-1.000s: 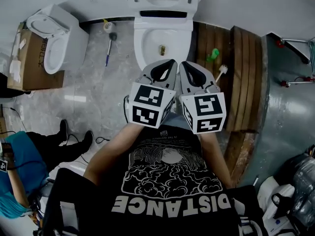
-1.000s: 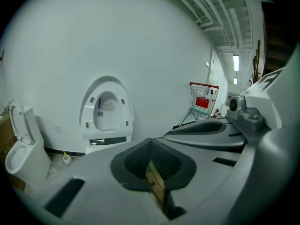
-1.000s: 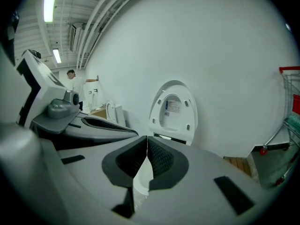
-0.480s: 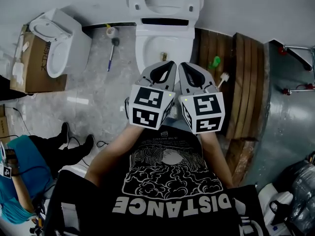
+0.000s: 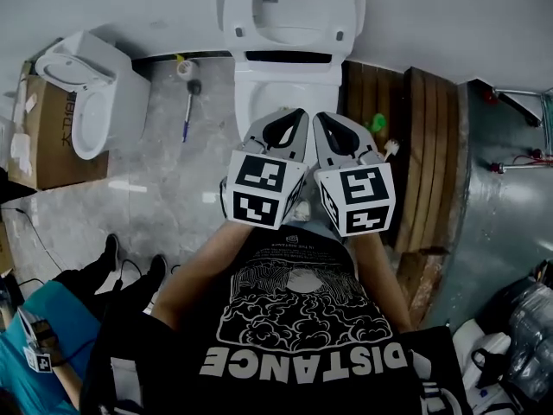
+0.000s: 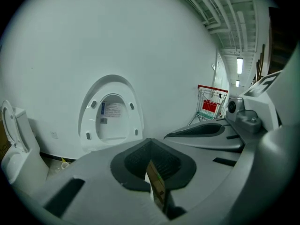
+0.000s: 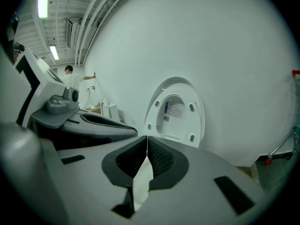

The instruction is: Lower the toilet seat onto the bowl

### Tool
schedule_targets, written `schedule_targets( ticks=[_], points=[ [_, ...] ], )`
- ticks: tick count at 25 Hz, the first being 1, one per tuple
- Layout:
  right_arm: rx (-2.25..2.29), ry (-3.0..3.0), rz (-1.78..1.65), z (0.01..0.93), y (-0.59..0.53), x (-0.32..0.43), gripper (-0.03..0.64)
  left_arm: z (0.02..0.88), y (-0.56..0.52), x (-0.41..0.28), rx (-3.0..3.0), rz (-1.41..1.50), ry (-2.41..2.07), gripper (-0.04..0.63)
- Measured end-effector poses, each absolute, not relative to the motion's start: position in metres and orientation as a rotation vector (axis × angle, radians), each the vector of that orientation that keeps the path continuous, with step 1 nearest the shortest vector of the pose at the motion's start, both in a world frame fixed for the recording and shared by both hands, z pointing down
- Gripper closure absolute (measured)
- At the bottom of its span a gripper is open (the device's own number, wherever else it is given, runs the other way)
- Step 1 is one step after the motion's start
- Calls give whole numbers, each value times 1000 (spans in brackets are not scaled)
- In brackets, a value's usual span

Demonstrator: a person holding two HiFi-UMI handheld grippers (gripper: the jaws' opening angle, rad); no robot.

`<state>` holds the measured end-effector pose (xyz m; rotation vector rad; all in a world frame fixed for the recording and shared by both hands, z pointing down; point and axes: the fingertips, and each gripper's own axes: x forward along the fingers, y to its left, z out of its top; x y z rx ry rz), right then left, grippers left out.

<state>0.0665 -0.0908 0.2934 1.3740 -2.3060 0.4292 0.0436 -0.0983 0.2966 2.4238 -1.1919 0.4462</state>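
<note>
Lowering this one should be easy if you don't rush it. Both tools are pinched fully closed with nothing in them: the left tool [image 6: 150, 142] has its pads together on empty air, and so does the right tool [image 7: 147, 139]. They sit side by side, almost touching, aimed at the same spot. The toilet seat [image 5: 347, 11] is dead ahead of both and a bit above the tips, not down yet. It stands upright and seems to lean back on the wall [image 5: 449, 15], well clear of either tool. The bowl [image 5: 285, 80] is right below and in front of the tips, partly hidden behind them from the head view.

My take: since both are closed anyway, don't bother gripping. Hook one tip over the seat's top edge, the far end from the tools, and tip it toward you. Keep the other tool under the ring as it drops so it doesn't slam. I'd guess it gets heavy and quick once it's past vertical, so that's the bit to watch.

The seat itself is glossy white plastic, an oval ring with its underside facing the tools. You can see small grey bumpers [image 7: 191, 108] spaced around it. Through the hole there's a label [image 7: 175, 109] with print too small to read, on what's probably the lid behind. The hinge is at the end nearest the bowl.
</note>
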Motion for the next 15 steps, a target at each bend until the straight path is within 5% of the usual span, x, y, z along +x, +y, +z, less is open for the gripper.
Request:
schedule_targets(
  ticks=[15],
  points=[
    [1438, -2225, 396, 290, -235, 41, 597, 295, -245, 4, 2526, 493, -1028, 584]
  ],
)
